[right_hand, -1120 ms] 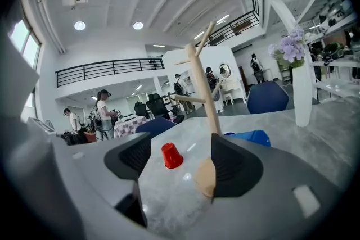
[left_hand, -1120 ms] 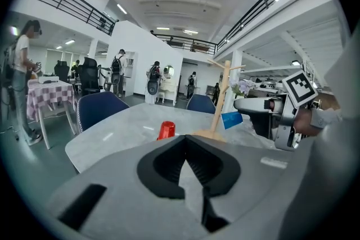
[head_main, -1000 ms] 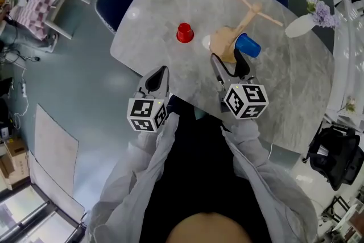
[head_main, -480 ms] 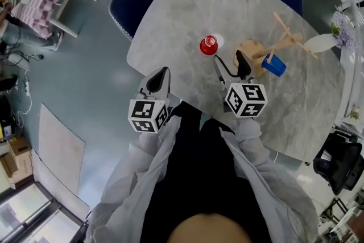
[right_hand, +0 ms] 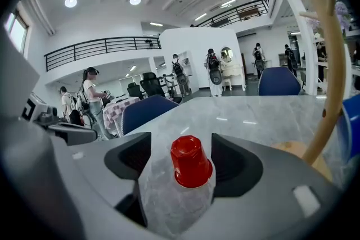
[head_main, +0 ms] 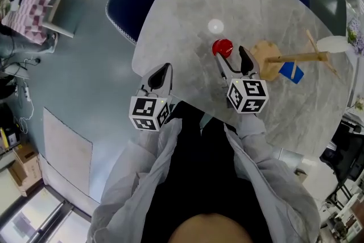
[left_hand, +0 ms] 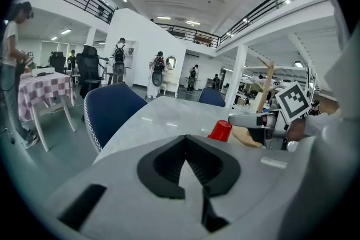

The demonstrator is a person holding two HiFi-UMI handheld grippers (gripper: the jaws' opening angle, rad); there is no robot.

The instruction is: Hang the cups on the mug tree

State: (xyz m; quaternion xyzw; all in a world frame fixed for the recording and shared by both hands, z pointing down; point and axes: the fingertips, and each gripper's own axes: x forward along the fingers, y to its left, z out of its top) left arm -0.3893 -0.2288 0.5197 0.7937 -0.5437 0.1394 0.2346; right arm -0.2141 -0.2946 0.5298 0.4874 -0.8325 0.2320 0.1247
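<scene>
Right tool (head_main: 231,58), open and empty, points at the inverted red cup (head_main: 222,47) just beyond its tips.

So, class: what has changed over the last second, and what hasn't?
The right gripper moved left from the wooden mug tree to the upside-down red cup, open jaws not gripping it. The blue cup stays on the tree; the left gripper stays shut.
</scene>
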